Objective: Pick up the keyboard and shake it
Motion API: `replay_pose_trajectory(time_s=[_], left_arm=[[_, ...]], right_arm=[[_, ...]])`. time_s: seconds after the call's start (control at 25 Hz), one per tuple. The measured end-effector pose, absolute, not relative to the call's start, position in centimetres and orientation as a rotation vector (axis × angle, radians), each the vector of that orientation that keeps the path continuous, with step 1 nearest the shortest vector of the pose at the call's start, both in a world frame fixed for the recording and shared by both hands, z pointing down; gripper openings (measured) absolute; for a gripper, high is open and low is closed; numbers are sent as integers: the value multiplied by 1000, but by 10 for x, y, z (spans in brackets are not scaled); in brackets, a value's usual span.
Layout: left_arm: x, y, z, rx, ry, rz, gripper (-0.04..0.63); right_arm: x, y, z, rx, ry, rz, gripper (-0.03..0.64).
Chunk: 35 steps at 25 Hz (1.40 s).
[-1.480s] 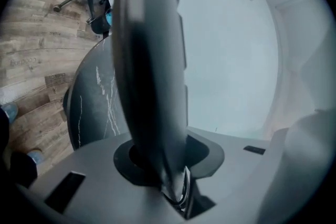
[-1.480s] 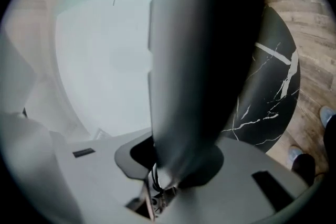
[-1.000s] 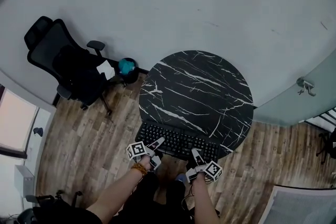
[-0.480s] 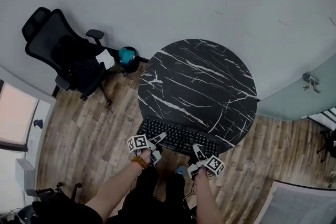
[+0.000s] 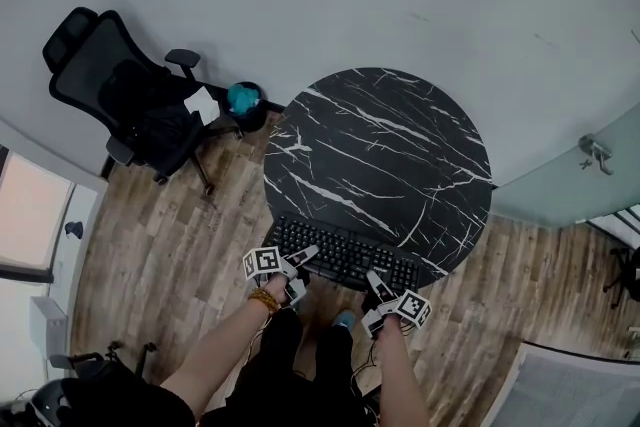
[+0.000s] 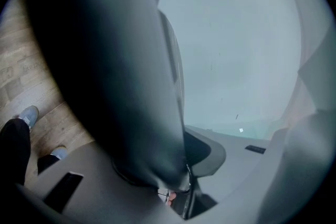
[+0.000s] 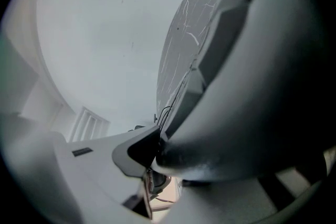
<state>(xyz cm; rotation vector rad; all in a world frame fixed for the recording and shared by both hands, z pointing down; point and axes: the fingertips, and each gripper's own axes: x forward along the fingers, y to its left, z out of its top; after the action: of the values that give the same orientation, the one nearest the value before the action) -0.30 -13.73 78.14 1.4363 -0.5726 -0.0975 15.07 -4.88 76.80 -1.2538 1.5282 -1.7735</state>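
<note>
A black keyboard lies along the near edge of the round black marble table, overhanging it slightly. My left gripper holds its near-left edge and my right gripper its near-right edge. In the left gripper view the keyboard is a dark blurred mass between the jaws of the left gripper. In the right gripper view the keyboard fills the right side, its edge against a pad of the right gripper. Both pairs of jaws have just been opening a little, with the keyboard's edge still touching them.
A black office chair stands on the wood floor at the left, with a small bin beside it. Pale wall runs behind the table. A glass panel is at the right. The person's shoes show under the table edge.
The keyboard and both grippers have sunk slightly toward the table's near edge. The head view has shifted a little, so the table sits higher in the picture.
</note>
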Motion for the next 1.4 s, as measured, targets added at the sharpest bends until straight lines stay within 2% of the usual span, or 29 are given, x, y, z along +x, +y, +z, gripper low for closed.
replay_pose_trajectory(time_s=[0.32, 0.6, 0.92, 1.4], left_arm=[[-5, -131, 780, 1421, -560, -39, 140], [-5, -112, 782, 1479, -418, 120, 198], [-10, -73, 790, 1543, -258, 285, 199], [-8, -63, 803, 1551, -324, 326, 199]], right_arm=[[147, -43, 764, -1214, 1550, -1827, 129], [131, -21, 764, -1073, 1744, -1917, 130], [131, -4, 780, -1166, 1786, -2002, 153], [133, 16, 802, -1199, 1985, -2153, 199]])
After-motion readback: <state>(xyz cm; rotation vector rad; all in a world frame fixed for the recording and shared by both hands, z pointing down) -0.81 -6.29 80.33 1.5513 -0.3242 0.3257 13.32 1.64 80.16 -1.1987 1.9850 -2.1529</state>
